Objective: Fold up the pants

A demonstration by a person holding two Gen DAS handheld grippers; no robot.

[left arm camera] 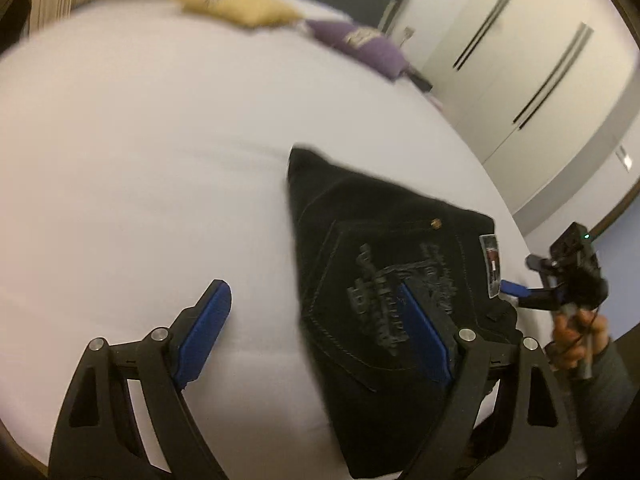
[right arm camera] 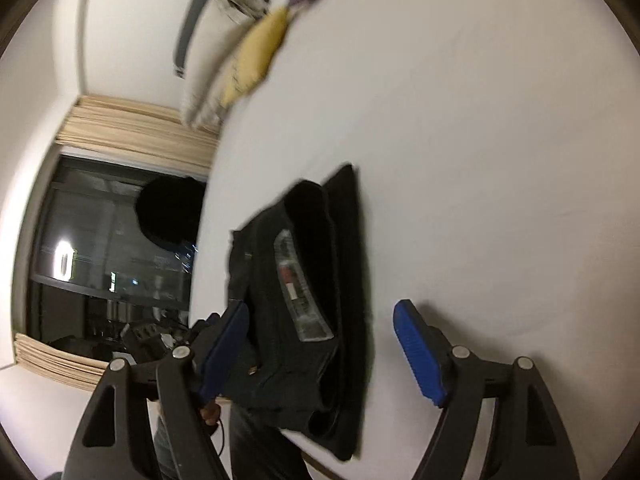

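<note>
**Pants folded small, tongs spread wide: the bundle could still come undone**

Pants [left arm camera: 384, 264] lie as a compact black bundle on the white bed [left arm camera: 140, 152], back pocket and waistband label facing up. In the left wrist view they sit under and just ahead of the right-hand finger of the left tongs [left arm camera: 316, 332], while the other finger hangs over bare sheet. In the right wrist view the bundle [right arm camera: 312, 280] fills the space between and ahead of the fingers of the right tongs [right arm camera: 320, 344], nearer the left-hand finger. Both pairs of tongs stand apart and clamp nothing.

Judging by the shape, the folding looks close to done, so the main risk is disturbing it. One blue pad [left arm camera: 424, 332] of the left tongs overlaps the top layer; whether it touches the cloth I cannot tell. If it does, dragging it sideways could pull the pocket panel askew. In the right wrist view the upper layers bulge and do not lie flush on the flat layer beneath, so a loose fold may spring open if left unpressed. The bundle also appears to rest near the bed's edge on the side toward the right tongs, where a nudge could slide it off. Both views are blurred, so fine contact is uncertain.
</note>
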